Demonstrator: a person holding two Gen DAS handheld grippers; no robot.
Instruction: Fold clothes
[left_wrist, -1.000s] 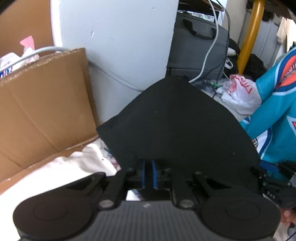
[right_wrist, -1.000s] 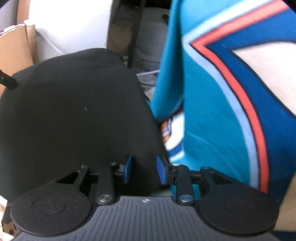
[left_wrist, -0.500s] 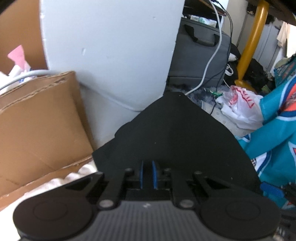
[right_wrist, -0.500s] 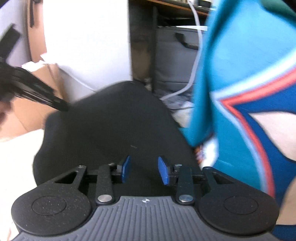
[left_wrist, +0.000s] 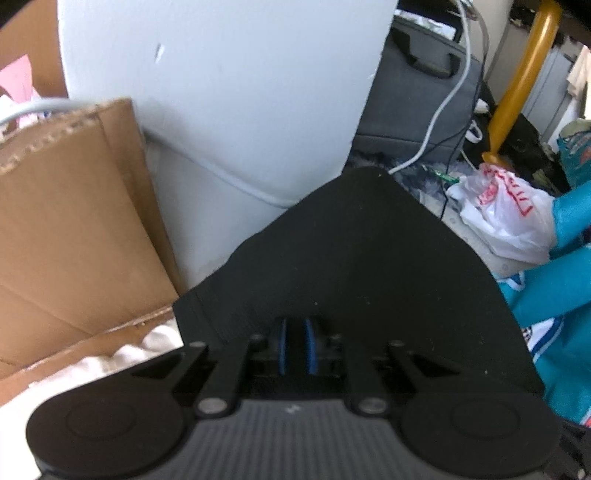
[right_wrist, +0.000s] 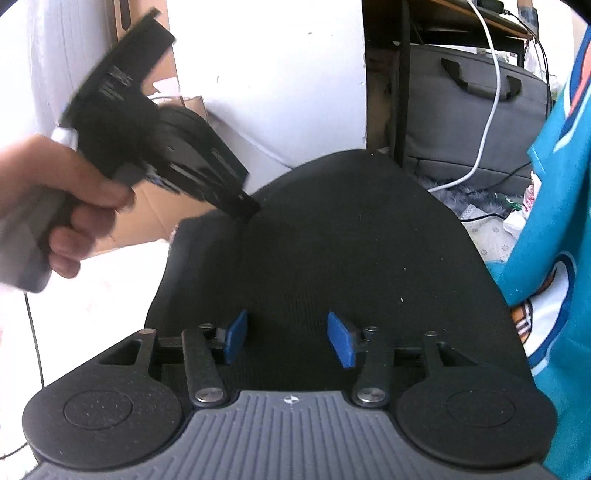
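A black garment (left_wrist: 362, 258) hangs in the air in front of both cameras. My left gripper (left_wrist: 295, 347) is shut on its edge, the blue pads pressed close with black cloth between them. In the right wrist view the same garment (right_wrist: 351, 251) fills the middle, and my left gripper (right_wrist: 242, 208) pinches its upper left edge, held by a bare hand. My right gripper (right_wrist: 288, 341) is open, its blue pads wide apart just below the cloth and holding nothing.
A teal jersey with orange and white trim (right_wrist: 554, 258) hangs at the right. A cardboard box (left_wrist: 74, 229) and a white panel (left_wrist: 229, 92) stand at the left. A grey bag (right_wrist: 472, 122), white cable and plastic bag (left_wrist: 509, 218) lie behind. White cloth (left_wrist: 110, 362) lies below.
My right gripper has opened wider and let the black garment go. The left gripper has stayed shut on the cloth and now shows in the right wrist view, lifting the edge.
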